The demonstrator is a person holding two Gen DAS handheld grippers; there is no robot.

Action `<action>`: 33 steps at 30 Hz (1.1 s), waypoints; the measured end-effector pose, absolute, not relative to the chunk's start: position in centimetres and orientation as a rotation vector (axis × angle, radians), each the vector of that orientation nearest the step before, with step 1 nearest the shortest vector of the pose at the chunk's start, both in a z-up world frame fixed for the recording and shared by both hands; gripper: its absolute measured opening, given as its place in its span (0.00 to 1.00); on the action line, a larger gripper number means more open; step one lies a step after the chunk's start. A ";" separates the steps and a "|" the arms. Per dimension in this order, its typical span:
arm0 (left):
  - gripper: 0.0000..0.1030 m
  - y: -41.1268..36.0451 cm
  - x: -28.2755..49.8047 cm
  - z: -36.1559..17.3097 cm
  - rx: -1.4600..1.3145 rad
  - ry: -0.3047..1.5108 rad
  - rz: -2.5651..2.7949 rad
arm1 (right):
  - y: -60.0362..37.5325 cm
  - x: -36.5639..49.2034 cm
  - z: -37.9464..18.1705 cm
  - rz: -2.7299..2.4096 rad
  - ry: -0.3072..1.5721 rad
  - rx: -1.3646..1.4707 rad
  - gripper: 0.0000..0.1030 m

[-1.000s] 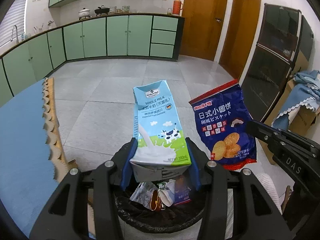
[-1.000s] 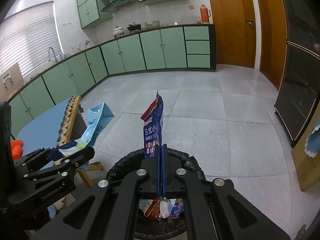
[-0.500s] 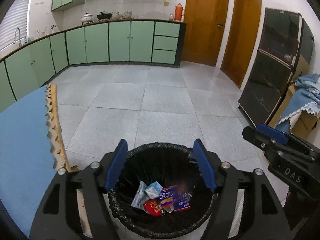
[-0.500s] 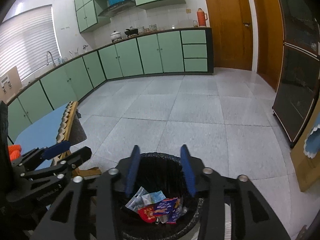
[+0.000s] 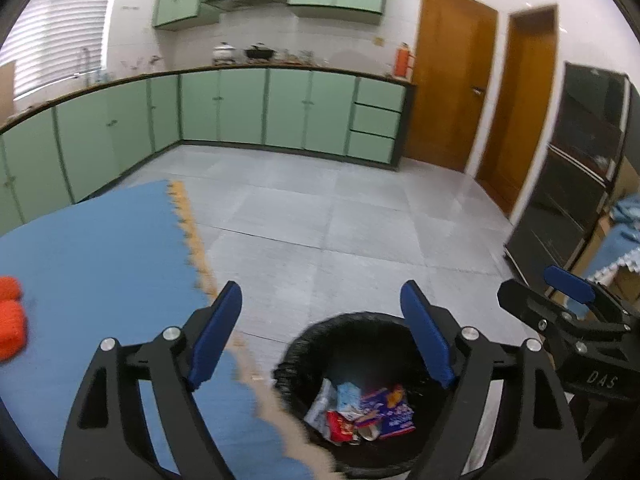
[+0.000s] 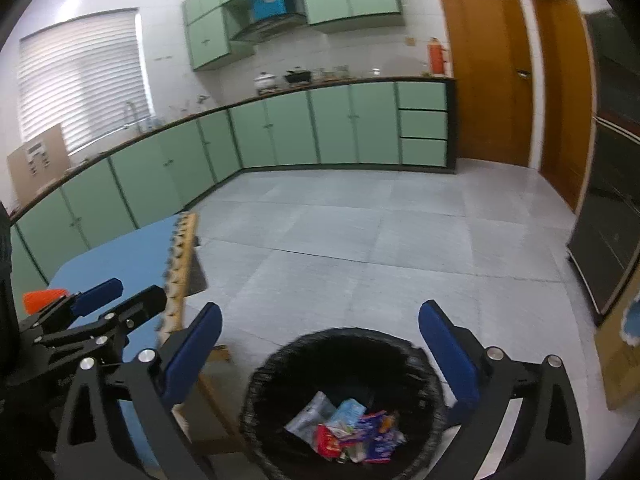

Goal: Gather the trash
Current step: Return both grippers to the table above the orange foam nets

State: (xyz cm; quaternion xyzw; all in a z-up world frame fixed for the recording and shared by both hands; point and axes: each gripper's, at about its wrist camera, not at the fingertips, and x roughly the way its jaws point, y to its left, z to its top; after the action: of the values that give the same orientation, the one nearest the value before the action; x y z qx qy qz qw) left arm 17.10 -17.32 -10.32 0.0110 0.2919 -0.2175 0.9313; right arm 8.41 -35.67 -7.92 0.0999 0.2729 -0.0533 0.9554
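My left gripper (image 5: 321, 334) hangs with its blue pads spread wide and nothing between them, and my right gripper (image 6: 320, 344) is just as wide apart, also bare. Both sit above the trash bin (image 5: 316, 340), whose near rim is cut off at the bottom of my left view and blurred in both. A second ago I had the milk carton clamped in the left and the blue snack bag pinched in the right; both are out of my grip now and lie in the bin, and the jaws have spread further since half a second back. The trash (image 5: 360, 408) is a crumpled heap of glossy wrappers at the bottom of the black, wrinkled liner; I can pick out the blue snack bag (image 5: 394, 410), but the carton is hard to single out. Left of the bin, the blue table (image 5: 100, 248) with its scalloped tan edge carries blurred orange objects (image 5: 12, 320), half cut off. Grey floor tiles (image 5: 360, 224) stretch beyond.
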 end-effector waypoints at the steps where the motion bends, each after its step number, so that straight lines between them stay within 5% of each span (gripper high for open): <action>1: 0.78 -16.6 17.2 -10.2 0.019 0.594 -0.430 | -34.7 9.0 -7.8 -0.088 0.557 0.193 0.94; 33: 0.81 17.3 17.0 -10.1 -0.073 0.555 0.249 | -2.1 20.1 -8.9 0.474 0.547 0.040 0.94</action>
State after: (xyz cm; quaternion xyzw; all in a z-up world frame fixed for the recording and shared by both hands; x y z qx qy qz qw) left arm 17.04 17.32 -10.09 -0.0361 0.2733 0.1228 0.9534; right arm 20.09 -2.06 -8.86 0.0195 0.2678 0.2320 0.9349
